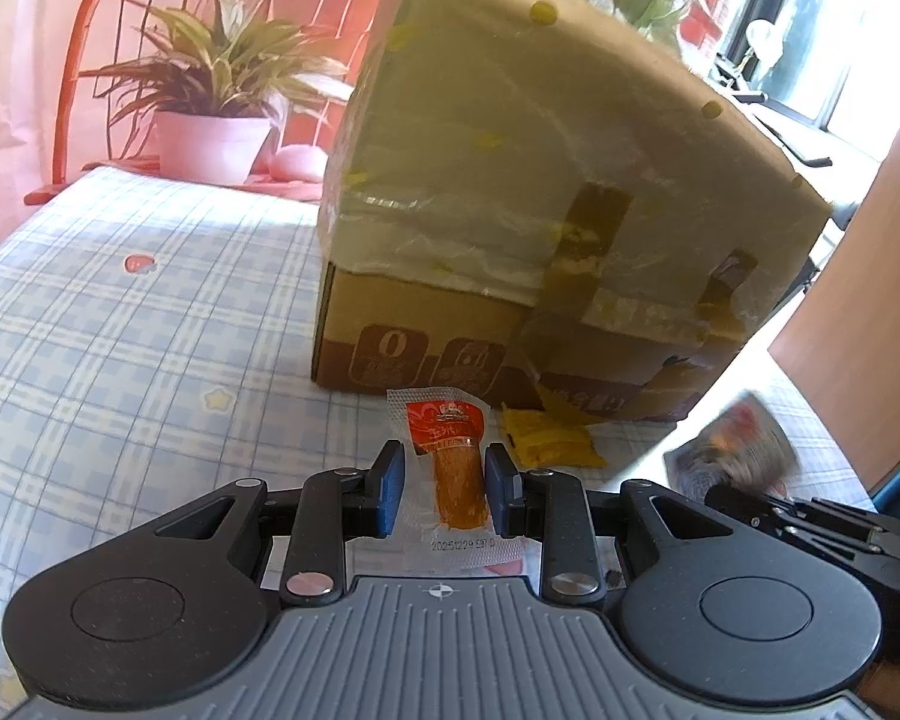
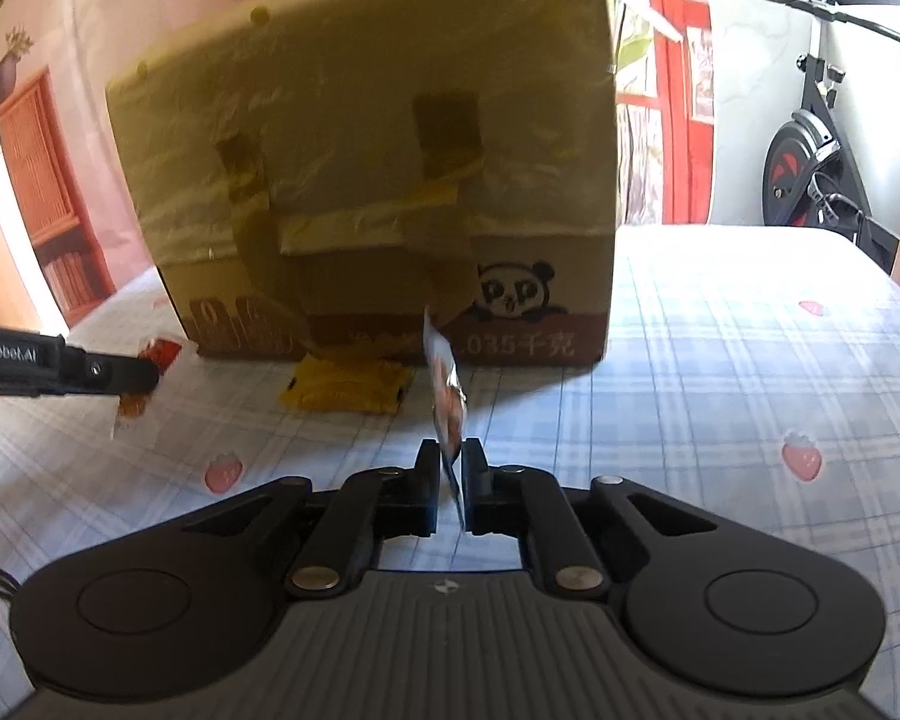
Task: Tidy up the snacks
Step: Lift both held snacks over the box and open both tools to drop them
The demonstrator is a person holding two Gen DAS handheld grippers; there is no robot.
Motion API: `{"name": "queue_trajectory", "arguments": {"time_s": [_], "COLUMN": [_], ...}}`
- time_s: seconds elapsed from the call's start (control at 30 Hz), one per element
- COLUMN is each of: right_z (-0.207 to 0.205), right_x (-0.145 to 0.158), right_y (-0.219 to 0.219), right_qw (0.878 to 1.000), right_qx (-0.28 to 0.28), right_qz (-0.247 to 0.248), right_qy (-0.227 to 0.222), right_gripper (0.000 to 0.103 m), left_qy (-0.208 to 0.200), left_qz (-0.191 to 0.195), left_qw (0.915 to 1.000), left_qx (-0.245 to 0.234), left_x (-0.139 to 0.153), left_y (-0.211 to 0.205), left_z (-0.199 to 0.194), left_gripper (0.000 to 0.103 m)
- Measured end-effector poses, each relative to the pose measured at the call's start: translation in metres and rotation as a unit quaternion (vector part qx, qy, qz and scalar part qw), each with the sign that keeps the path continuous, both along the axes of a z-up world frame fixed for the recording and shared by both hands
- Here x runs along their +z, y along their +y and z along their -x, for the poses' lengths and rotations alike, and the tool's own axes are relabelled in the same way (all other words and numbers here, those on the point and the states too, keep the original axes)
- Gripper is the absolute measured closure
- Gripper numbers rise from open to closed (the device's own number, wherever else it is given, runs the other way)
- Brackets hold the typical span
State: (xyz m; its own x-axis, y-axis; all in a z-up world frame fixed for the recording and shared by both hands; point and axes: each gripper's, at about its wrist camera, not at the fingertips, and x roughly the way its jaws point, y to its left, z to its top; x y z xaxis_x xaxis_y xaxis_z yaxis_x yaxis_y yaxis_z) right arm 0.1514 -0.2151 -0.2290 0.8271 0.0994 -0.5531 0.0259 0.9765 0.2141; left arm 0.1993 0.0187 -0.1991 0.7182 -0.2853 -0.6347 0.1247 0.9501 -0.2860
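Note:
A taped cardboard box [image 1: 546, 204] stands on the checked tablecloth; it also fills the right wrist view [image 2: 378, 180]. My left gripper [image 1: 444, 468] is shut on an orange sausage snack packet [image 1: 450, 450] in front of the box. My right gripper [image 2: 450, 462] is shut on a thin silvery snack packet [image 2: 447, 396], held edge-on; it shows blurred in the left wrist view [image 1: 732, 450]. A yellow snack packet [image 1: 546, 435] lies on the cloth at the box's foot, between both grippers, and also shows in the right wrist view [image 2: 348, 390].
A potted plant [image 1: 210, 108] and a red chair [image 1: 90, 30] stand behind the table at far left. A wooden panel [image 1: 858, 324] rises at the right. An exercise bike [image 2: 810, 138] stands beyond the table's far right. The left gripper's arm [image 2: 60, 369] reaches in from the left.

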Motion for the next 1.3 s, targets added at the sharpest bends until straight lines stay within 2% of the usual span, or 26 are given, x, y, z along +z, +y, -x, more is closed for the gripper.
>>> {"name": "queue_trajectory", "arguments": {"time_s": [0.2, 0.53, 0.97, 1.13, 1.3], "right_z": [0.004, 0.006, 0.036, 0.043, 0.035], "right_x": [0.023, 0.032, 0.074, 0.101, 0.142], "right_y": [0.001, 0.003, -0.007, -0.011, -0.015], "right_qw": [0.999, 0.999, 0.996, 0.991, 0.981], "right_qx": [0.009, 0.017, 0.015, 0.01, 0.009], "right_qz": [-0.004, -0.007, -0.01, -0.012, 0.001], "right_qy": [-0.035, -0.046, -0.092, -0.131, -0.194], "right_gripper": [0.098, 0.099, 0.099, 0.099, 0.099], "left_qy": [-0.022, -0.029, -0.052, -0.077, -0.126], "left_qz": [0.0, 0.005, 0.009, 0.018, 0.023], "left_qw": [0.9997, 0.9996, 0.9983, 0.9962, 0.9904], "left_qx": [-0.006, -0.002, -0.026, -0.038, -0.051], "left_x": [0.011, 0.016, 0.028, 0.053, 0.095], "left_y": [0.0, 0.003, -0.001, 0.001, 0.002], "left_z": [0.004, 0.009, 0.014, 0.012, 0.006], "left_gripper": [0.072, 0.072, 0.072, 0.072, 0.072]}}
